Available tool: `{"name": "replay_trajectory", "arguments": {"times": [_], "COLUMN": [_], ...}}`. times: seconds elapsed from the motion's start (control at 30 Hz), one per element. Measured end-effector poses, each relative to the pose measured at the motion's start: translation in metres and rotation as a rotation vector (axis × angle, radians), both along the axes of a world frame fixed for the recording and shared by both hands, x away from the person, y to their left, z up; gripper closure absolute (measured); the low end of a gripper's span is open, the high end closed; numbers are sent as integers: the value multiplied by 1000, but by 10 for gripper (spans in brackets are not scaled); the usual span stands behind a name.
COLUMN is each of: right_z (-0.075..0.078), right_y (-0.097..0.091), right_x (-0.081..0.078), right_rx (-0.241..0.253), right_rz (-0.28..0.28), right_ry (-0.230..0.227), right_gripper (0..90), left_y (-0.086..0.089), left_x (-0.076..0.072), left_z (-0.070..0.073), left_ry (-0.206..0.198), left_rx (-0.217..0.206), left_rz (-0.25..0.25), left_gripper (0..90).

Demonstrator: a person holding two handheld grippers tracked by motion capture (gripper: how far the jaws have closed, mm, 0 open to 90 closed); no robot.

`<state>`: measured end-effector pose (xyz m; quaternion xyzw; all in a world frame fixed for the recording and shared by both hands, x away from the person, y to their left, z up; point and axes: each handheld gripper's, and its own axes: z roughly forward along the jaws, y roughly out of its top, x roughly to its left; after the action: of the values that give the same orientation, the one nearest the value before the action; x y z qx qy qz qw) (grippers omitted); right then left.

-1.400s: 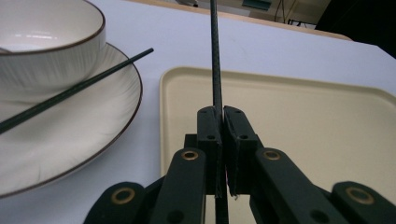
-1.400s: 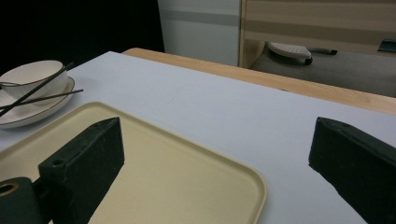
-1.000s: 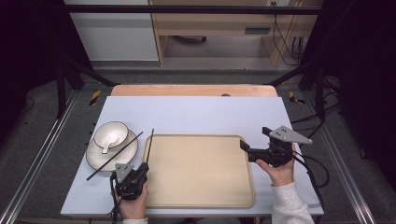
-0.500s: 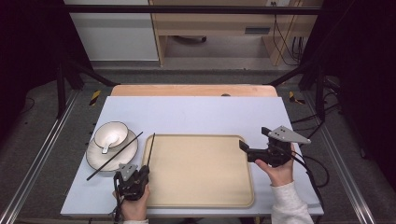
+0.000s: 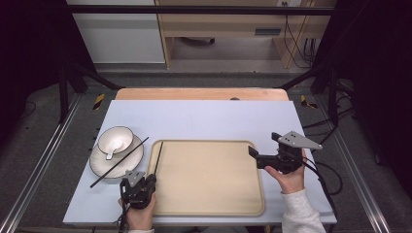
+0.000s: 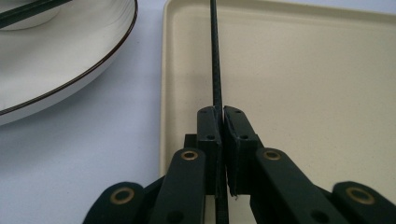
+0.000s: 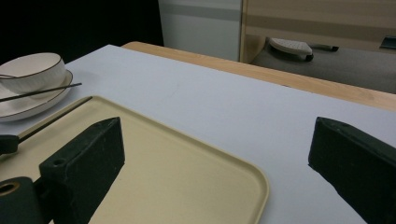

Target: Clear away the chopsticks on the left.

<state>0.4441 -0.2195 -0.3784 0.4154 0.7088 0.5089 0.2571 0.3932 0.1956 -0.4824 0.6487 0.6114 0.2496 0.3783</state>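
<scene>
While the left gripper (image 6: pixel 219 116) is clamped on a chopstick (image 6: pixel 215 56) lying along the tray's (image 5: pixel 209 179) left edge, w/ right gripper (image 5: pixel 257 154) open at tray's right, lift it level to avoid slip.

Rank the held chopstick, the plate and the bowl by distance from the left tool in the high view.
1. Chopstick: clamped in the left tool, over the tray's left edge.
2. Plate: up and left of it.
3. Bowl: farther back on the plate.
</scene>
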Motion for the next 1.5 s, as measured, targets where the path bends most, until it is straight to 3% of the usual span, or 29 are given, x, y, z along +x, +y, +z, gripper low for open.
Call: {"name": "replay_trajectory", "arguments": {"times": [0.27, 0.47, 0.77, 0.87, 1.0, 1.2, 1.3, 1.5], "right_z": [-1, 0, 2, 3, 3, 3, 4, 3], "right_y": [1, 0, -2, -3, -4, -5, -6, -6], "right_x": [0, 0, -2, -2, -3, -3, -3, -3], "right_rx": [0, 2, 6, 8, 14, 16, 20, 22], "right_rz": [-1, -4, -8, -10, -9, -10, -13, -17], "right_ry": [2, 1, -6, -8, -11, -11, -11, -8], "right_gripper": [37, 37, 36, 36, 35, 34, 35, 34], "left_y": [0, 0, 8, 10, 17, 32, 40, 60], "left_x": [2, 1, 4, 8, 11, 15, 12, 6], "left_z": [0, 4, 29, 39, 46, 58, 61, 58], "left_ry": [17, 7, -65, -77, -109, -134, -160, -192], "left_rx": [5, 4, -27, 17, 19, 37, 74, 57], "left_rz": [-16, -40, -86, -90, -148, -295, -331, -380], "left_gripper": [832, 799, 700, 648, 595, 479, 433, 363]}}
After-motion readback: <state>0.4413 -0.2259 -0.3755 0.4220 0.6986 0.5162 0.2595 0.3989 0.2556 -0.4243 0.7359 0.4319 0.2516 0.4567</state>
